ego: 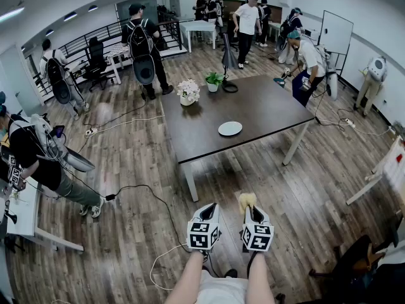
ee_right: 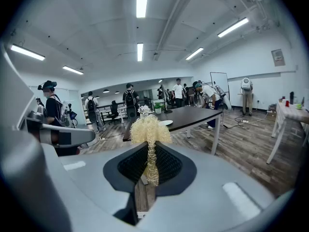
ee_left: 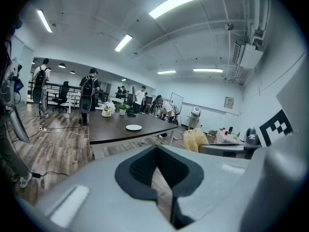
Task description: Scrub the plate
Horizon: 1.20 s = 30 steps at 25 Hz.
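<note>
Yellow mesh scrubber (ee_right: 150,129) sits pinched between the closed jaws of the right gripper (ee_right: 150,167). Left gripper (ee_left: 157,173): jaws together, holding nothing. White plate (ego: 230,128) lies on the dark table (ego: 266,103) (well apart from both grippers).

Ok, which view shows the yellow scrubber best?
The right gripper view: the scrubber sits centre frame, pinched between the jaws of the right gripper, its frayed top fanning out above them. The head view shows only a small pale tuft ahead of that gripper; the left gripper view catches just its top from the side.
</note>
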Each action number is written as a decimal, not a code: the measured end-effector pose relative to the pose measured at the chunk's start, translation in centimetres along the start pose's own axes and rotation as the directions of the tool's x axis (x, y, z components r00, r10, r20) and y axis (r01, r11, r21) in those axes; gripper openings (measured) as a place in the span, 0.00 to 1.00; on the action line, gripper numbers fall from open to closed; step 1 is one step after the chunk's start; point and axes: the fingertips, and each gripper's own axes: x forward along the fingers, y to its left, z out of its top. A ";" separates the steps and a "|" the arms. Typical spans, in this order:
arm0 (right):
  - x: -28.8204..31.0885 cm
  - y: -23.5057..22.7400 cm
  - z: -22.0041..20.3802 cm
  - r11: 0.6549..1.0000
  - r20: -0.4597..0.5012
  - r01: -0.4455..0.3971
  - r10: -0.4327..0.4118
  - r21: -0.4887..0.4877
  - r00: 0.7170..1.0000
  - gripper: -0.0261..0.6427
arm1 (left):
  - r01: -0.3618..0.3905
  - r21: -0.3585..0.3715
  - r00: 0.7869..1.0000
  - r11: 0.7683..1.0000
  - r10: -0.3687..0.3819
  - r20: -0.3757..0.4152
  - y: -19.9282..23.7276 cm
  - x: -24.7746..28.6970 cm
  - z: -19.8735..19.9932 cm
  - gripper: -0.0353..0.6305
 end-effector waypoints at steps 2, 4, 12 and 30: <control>0.5 0.2 -0.1 1.000 -0.001 0.004 -0.004 0.005 1.000 0.13 | -0.002 -0.003 1.000 1.000 0.002 -0.002 0.7 0.2 0.0 0.05; 0.9 0.4 -0.1 1.000 0.000 0.009 -0.009 0.010 1.000 0.13 | 0.000 -0.005 1.000 1.000 0.000 0.001 1.3 0.4 0.1 0.05; 1.4 1.2 -2.0 0.997 0.004 0.060 -0.060 0.054 0.998 0.13 | 0.007 0.001 1.000 1.000 -0.007 -0.026 4.2 -0.2 -1.2 0.05; 13.8 -2.9 5.5 0.996 0.024 0.012 -0.014 0.084 1.000 0.14 | -0.010 0.032 0.999 0.999 0.011 -0.034 8.4 11.6 5.3 0.05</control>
